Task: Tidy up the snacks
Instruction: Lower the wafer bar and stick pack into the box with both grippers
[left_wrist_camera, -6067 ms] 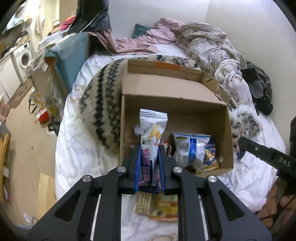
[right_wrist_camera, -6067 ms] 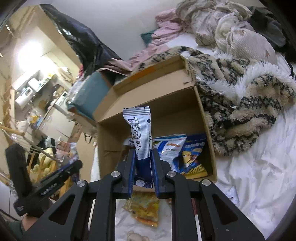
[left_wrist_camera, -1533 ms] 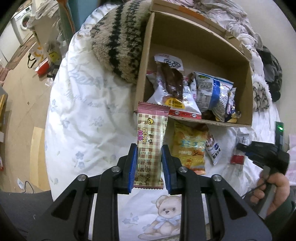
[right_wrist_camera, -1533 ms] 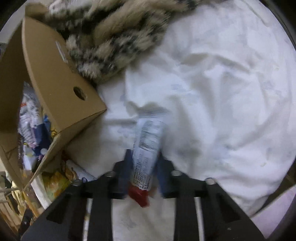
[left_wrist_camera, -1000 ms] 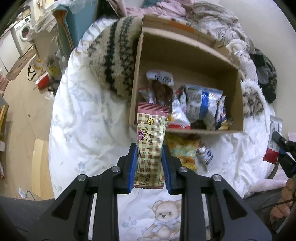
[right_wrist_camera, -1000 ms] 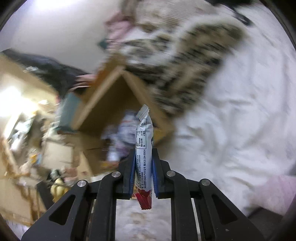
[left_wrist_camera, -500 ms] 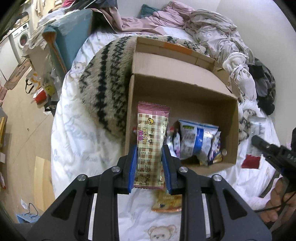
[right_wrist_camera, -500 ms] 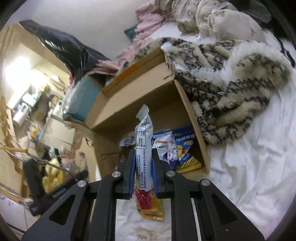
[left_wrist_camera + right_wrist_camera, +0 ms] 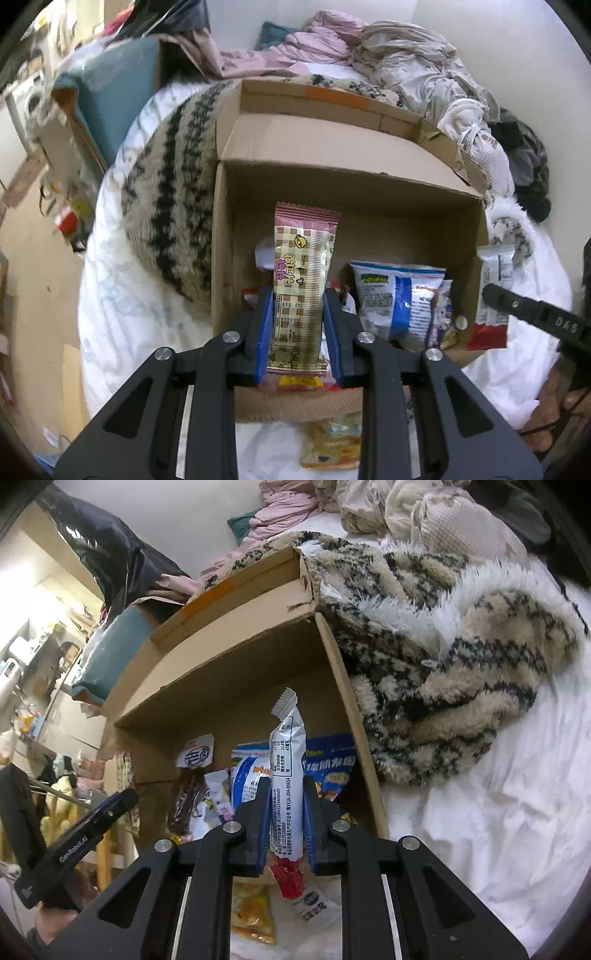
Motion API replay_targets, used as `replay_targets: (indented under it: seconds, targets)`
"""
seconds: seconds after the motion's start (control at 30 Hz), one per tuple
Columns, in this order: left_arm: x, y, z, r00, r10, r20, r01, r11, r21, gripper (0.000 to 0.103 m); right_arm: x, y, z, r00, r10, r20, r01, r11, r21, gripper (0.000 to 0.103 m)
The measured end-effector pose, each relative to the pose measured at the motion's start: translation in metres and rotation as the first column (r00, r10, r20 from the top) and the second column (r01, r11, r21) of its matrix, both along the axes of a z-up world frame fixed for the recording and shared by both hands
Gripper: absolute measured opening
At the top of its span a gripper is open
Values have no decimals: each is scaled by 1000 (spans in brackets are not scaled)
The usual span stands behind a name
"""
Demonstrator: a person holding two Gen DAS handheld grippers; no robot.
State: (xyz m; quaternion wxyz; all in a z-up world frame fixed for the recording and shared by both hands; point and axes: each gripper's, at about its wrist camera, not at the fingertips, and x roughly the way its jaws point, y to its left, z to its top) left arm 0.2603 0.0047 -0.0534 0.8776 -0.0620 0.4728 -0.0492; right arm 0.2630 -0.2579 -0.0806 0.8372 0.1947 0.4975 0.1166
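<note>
My left gripper [image 9: 298, 325] is shut on a pink and tan checkered snack packet [image 9: 301, 280], held upright over the front left of the open cardboard box [image 9: 347, 184]. My right gripper [image 9: 286, 819] is shut on a white and red snack packet [image 9: 287, 775], held upright over the box's [image 9: 229, 672] front right. That packet [image 9: 493, 295] and the right gripper's arm also show at the right in the left wrist view. Several snack bags [image 9: 399, 295] lie inside the box [image 9: 251, 771].
The box sits on a white bed sheet [image 9: 122, 302] against a furry patterned blanket [image 9: 443, 657]. A yellow snack bag [image 9: 332, 443] and a small white packet [image 9: 314, 908] lie on the sheet before the box. Crumpled clothes [image 9: 406, 62] are piled behind.
Both grippers have moved closer to the box with their packets held. The box now fills more of both views.
</note>
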Motion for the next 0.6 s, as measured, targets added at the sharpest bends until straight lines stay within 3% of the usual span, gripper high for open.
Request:
replay_targets:
  seconds: [0.5, 0.6]
  targets:
    - [4, -8, -8, 1000, -10, -13, 10, 1000, 2, 25, 6, 4, -1, 1000, 13, -6, -13, 1000, -16, 20]
    - [1, -9, -5, 1000, -23, -3, 23, 1000, -11, 38, 6, 3, 0, 1000, 5, -6, -5, 1000, -1, 21]
